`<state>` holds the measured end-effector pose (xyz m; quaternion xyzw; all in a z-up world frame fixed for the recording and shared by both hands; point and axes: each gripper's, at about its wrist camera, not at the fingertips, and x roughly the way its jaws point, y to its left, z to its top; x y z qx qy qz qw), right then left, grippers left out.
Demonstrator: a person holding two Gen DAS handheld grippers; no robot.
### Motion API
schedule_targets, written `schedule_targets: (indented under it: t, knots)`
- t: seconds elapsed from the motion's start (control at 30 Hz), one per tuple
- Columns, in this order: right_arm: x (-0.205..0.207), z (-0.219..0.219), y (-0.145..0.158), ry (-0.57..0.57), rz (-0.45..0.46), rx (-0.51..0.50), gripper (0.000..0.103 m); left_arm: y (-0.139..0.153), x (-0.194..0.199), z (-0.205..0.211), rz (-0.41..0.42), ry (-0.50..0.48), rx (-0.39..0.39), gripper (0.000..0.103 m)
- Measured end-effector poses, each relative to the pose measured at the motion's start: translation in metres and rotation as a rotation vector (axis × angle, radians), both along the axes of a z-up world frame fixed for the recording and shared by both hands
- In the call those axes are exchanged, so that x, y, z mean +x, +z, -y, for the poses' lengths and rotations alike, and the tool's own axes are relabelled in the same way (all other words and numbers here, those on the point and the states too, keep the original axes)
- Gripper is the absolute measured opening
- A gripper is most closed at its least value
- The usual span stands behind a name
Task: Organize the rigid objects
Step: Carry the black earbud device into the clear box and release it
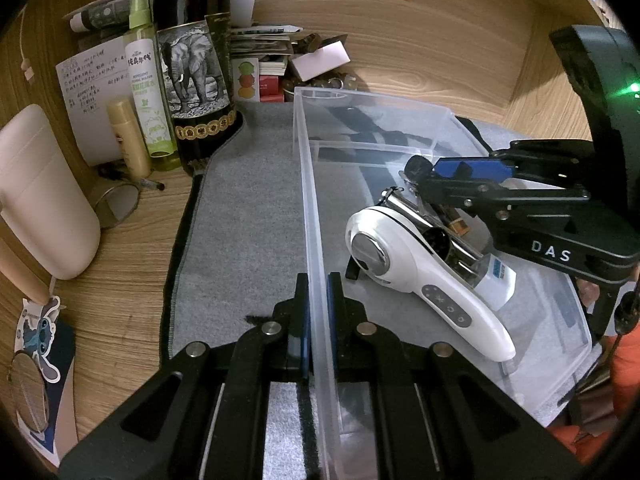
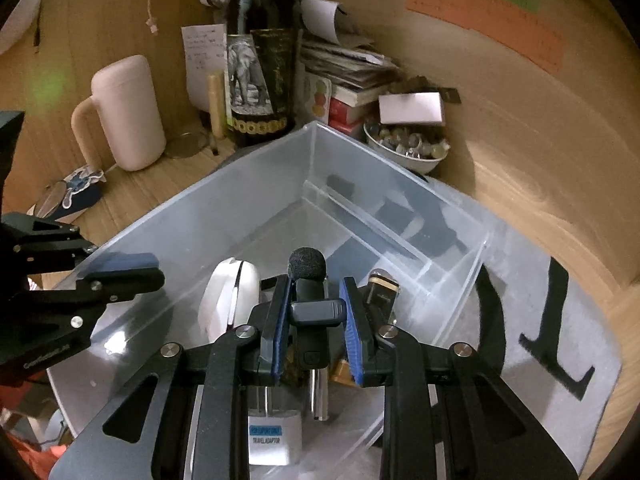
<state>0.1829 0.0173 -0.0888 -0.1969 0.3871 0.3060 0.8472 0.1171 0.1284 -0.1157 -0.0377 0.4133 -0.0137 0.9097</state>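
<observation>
Both wrist views angle down, close – sharing the clear bin (image 1: 304, 184).

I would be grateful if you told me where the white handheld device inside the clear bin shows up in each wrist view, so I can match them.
Left wrist view: the white handheld device lies right of centre, inside the clear bin.
Right wrist view: it sits left of centre, just left of the right gripper.
Shared landmark: the elephant-label bottle.

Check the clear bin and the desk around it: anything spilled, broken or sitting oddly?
Nothing stands out. The clear bin sits flat on the grey mat, items loosely piled inside; the left gripper clamps its wall.
</observation>
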Motion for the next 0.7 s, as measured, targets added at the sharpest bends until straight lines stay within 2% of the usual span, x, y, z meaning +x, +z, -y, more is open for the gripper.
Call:
schedule_targets:
  t: [0.1,0.17,0.23,0.53,0.7]
  knots:
    - [0.002,0.0,-0.001,-0.005,-0.016,0.0,0.025,0.0,0.0,0.0,0.0,0.0,0.001,0.006]
    - [0.002,0.001,-0.001,-0.01,-0.014,0.0,0.039,0.0,0.0,0.0,0.0,0.001,0.0,0.006]
    - [0.001,0.003,0.003,-0.018,-0.002,0.014,0.045,0.0,0.0,0.0,0.0,0.001,0.001,0.006]
    - [-0.014,0.019,0.027,-0.024,0.062,0.052,0.056,0.0,0.0,0.0,-0.001,0.0,0.002,0.006]
    - [-0.036,0.039,0.046,-0.047,0.138,0.064,0.064,-0.001,-0.001,-0.001,-0.001,0.0,0.004,0.006]
